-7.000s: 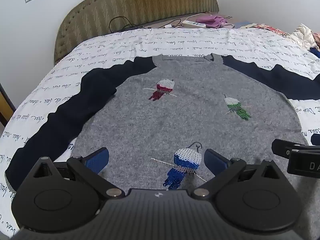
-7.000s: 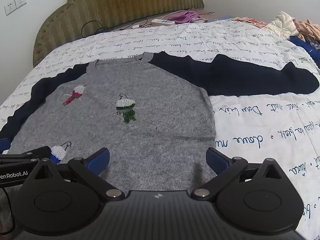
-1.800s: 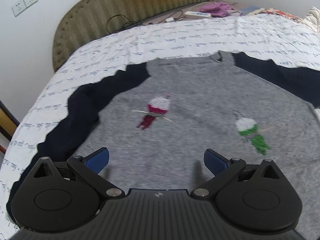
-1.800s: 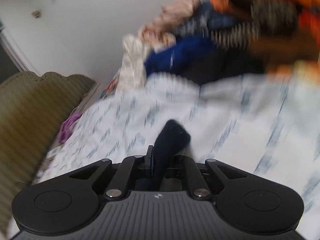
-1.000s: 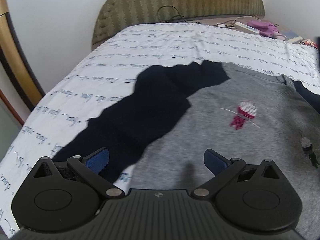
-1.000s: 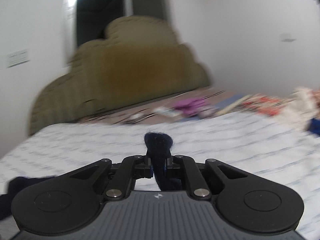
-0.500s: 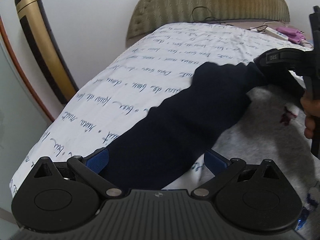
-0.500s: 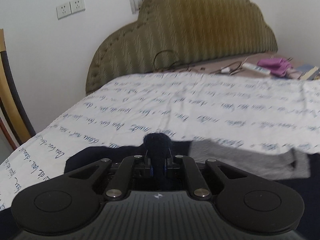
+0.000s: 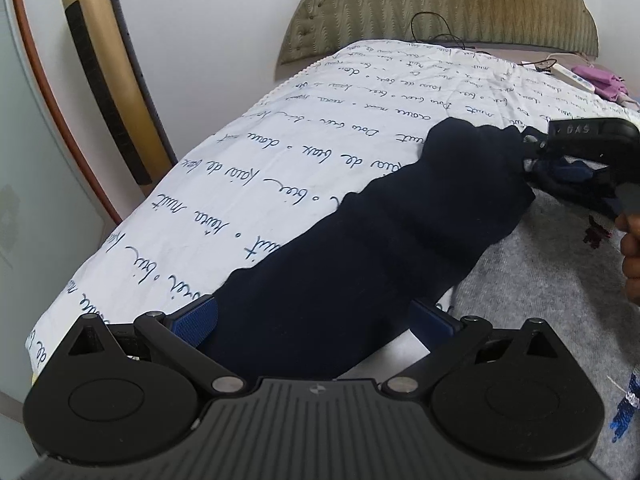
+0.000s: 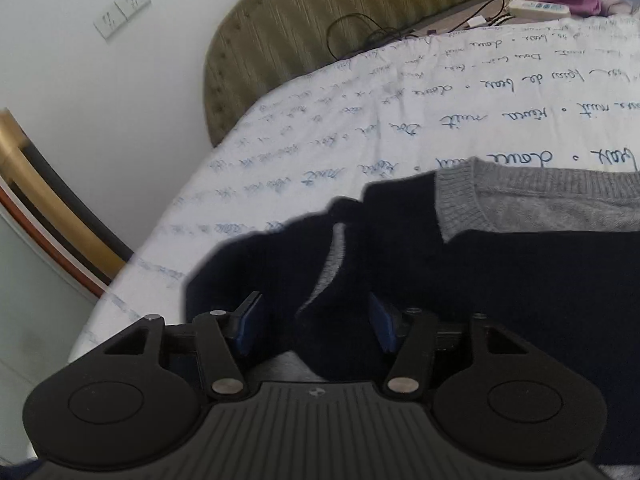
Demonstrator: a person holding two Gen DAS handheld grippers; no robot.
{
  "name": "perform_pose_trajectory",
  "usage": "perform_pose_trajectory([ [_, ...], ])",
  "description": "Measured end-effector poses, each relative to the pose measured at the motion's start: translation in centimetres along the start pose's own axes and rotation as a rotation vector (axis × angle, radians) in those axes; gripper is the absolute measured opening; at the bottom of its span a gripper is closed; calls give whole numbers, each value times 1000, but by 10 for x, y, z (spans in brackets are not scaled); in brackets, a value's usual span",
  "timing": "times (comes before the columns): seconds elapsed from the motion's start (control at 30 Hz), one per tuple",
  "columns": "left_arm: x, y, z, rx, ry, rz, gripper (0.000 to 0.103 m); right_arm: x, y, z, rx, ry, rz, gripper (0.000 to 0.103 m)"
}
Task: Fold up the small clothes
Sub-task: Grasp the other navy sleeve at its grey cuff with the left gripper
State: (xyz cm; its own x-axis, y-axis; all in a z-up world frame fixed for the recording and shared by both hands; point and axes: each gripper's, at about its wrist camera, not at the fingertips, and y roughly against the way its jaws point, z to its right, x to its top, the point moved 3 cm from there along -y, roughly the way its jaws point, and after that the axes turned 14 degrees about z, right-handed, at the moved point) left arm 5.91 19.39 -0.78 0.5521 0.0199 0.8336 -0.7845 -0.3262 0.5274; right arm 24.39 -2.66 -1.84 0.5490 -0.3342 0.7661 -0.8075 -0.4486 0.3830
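**Right sleeve laid across the sweater, right tool letting go**

Left wrist view: the left tool [image 9: 314, 320] is spread wide, its blue pads on either side of the navy left sleeve [image 9: 384, 236] without pressing it. That sleeve runs from 6 o'clock up toward 1 o'clock over the bed [image 9: 288, 128], whose white cover carries blue script. The grey sweater [image 9: 540, 288] lies at 3 to 4 o'clock. At 2 o'clock the right tool [image 9: 560, 160] sits at the sleeve's shoulder end, with a hand [image 9: 632, 256] behind it at the edge. The headboard [image 9: 440, 4] stands at 12 o'clock, a power strip [image 9: 572, 76] near 2.

Right wrist view: the right tool [image 10: 316, 324] has just been opening. Its pads stand half apart, and the dark cuff [image 10: 332, 320] of the right sleeve lies loose between them, not pinched. The grey collar [image 10: 500, 196] shows at 2 o'clock, with navy cloth spread below it to 3. Wall sockets [image 10: 120, 12] sit at 10 o'clock.
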Motion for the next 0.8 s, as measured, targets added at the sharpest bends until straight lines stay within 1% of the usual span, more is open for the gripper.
perform_pose_trajectory([
  [0.03,-1,1,-2,2,4,2,103,2,5,-1,0,-18,20,58],
  [0.1,-3,4,-8,6,12,-2,103,8,18,-7,28,-50,58,58],
  [0.13,-5,4,-11,2,21,-7,103,9,22,-13,48,-31,66,58],
  [0.17,-7,4,-14,-10,39,-12,103,9,22,-20,53,14,61,60],
  [0.23,-13,6,-23,-49,99,-38,103,3,22,-35,25,132,29,61],
  [0.27,-17,8,-29,-75,141,-55,102,0,22,-39,4,171,12,61],
  [0.33,-27,13,-42,-138,245,-81,101,-5,28,-44,-20,184,10,62],
  [0.4,-36,17,-55,-167,327,-96,99,-9,41,-57,38,220,39,63],
  [0.47,-44,20,-66,-164,371,-107,96,-20,55,-81,97,344,59,64],
  [0.53,-47,19,-76,-162,419,-105,96,-36,66,-107,165,488,65,64],
  [0.6,-52,16,-86,-162,498,-119,96,-57,77,-130,239,610,61,66],
  [0.63,-54,14,-90,-172,555,-126,96,-67,82,-139,265,657,57,69],
  [0.67,-55,13,-94,-181,602,-129,96,-75,85,-146,274,693,56,72],
  [0.73,-58,11,-98,-210,694,-135,95,-89,90,-155,267,761,61,72],
  [0.8,-58,9,-100,-263,788,-134,95,-101,95,-160,271,806,60,72],
])
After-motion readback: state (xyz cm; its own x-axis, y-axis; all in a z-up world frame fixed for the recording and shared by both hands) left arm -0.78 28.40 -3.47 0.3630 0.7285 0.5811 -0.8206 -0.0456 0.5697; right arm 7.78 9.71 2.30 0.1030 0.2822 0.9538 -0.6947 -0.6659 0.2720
